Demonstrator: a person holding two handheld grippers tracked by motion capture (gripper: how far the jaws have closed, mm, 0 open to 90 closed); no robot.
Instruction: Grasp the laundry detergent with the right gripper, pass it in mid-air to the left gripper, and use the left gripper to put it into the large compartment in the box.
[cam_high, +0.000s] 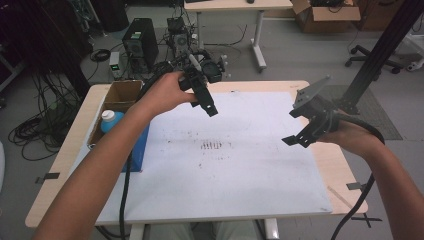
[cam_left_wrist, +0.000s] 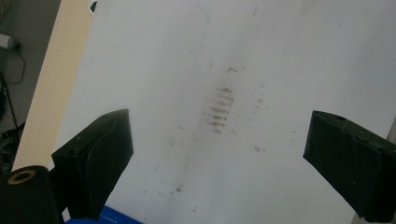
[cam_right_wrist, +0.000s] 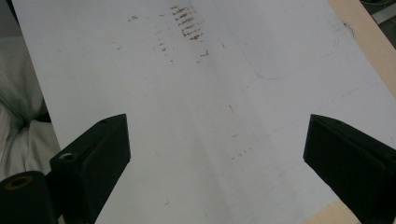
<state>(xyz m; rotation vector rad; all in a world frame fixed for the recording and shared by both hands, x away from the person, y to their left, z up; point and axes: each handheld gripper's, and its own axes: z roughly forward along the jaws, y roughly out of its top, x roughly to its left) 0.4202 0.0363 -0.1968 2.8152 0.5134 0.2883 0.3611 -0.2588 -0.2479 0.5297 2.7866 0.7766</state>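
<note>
Both grippers hang above the white sheet (cam_high: 235, 170) with nothing held — the left gripper (cam_high: 207, 104) at eleven o'clock, the right gripper (cam_high: 295, 141) at three, jaws wide apart on each. The smudge (cam_high: 211, 146) lies between them.

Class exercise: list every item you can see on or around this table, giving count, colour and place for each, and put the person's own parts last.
White sheet: one, white with dark smudges mid-sheet, covers most of the table.
Table: one, light wood.
Cardboard box: one, brown, table's left edge.
Bottle: one, blue with white cap, in the box.
Computer tower: one, black, on the floor beyond.
Left gripper: one, black, open, above the sheet's far part.
Right gripper: one, black, open, above the sheet's right edge.
Forearms: two, from the bottom.
</note>
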